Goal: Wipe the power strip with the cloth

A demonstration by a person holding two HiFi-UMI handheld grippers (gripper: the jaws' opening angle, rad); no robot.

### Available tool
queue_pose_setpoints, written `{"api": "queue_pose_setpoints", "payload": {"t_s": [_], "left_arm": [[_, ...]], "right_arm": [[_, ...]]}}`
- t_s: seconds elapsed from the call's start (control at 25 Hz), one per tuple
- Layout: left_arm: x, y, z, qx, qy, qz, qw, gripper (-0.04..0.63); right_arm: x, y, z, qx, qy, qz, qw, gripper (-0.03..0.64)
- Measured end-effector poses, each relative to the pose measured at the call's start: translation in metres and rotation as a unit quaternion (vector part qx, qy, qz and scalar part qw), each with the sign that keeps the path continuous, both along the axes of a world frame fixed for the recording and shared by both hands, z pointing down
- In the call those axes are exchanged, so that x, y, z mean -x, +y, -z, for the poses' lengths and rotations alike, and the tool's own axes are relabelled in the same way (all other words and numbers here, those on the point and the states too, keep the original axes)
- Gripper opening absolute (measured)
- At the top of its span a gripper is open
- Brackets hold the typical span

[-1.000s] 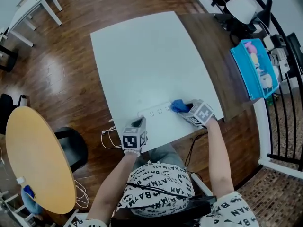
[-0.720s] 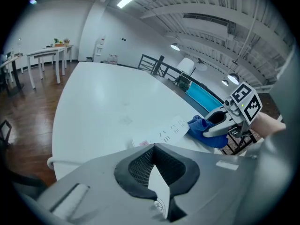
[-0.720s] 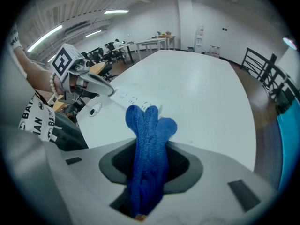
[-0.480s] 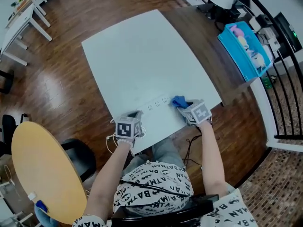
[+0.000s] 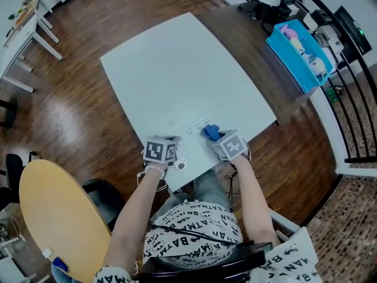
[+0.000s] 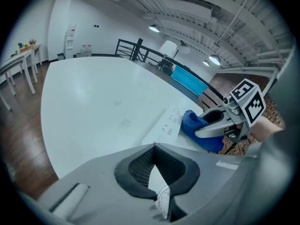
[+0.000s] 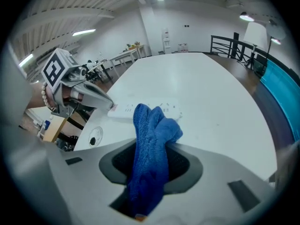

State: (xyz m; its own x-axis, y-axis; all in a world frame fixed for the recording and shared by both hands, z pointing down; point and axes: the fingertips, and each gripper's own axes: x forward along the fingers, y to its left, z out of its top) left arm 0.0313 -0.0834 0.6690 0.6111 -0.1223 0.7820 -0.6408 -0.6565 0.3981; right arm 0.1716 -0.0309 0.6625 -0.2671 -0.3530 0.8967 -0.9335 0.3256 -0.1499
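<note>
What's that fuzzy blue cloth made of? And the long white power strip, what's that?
The blue cloth looks like soft terry or microfibre fabric: fuzzy with tiny loops, folding limply. The white power strip is probably hard moulded plastic, smooth-looking, with straight edges and neat socket slots.

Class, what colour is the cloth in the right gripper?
Blue cloth, best in right gripper view.

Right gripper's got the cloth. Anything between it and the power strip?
Nothing visible. The blue cloth, clamped in the right gripper, sits right at one end of the power strip on the white table, with no object between them. The left gripper is at the strip's other end, off that path.
</note>
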Motion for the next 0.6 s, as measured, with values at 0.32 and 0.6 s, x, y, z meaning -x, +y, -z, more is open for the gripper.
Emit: {"api": "queue_pose_setpoints", "payload": {"t_s": [0.32,0.6], "left_arm": [[-0.001,0.000,-0.002,-0.015,-0.009,-0.029,0.9994,0.000],[-0.003,0.000,-0.003,-0.019,-0.010,-0.039,0.9990,0.000]], "right_arm": [[0.091,0.009,0.006,-0.012,-0.042,0.041,0.998,0.152],[0.133,0.017,0.004,-0.008,-0.043,0.074,0.996,0.152]]}}
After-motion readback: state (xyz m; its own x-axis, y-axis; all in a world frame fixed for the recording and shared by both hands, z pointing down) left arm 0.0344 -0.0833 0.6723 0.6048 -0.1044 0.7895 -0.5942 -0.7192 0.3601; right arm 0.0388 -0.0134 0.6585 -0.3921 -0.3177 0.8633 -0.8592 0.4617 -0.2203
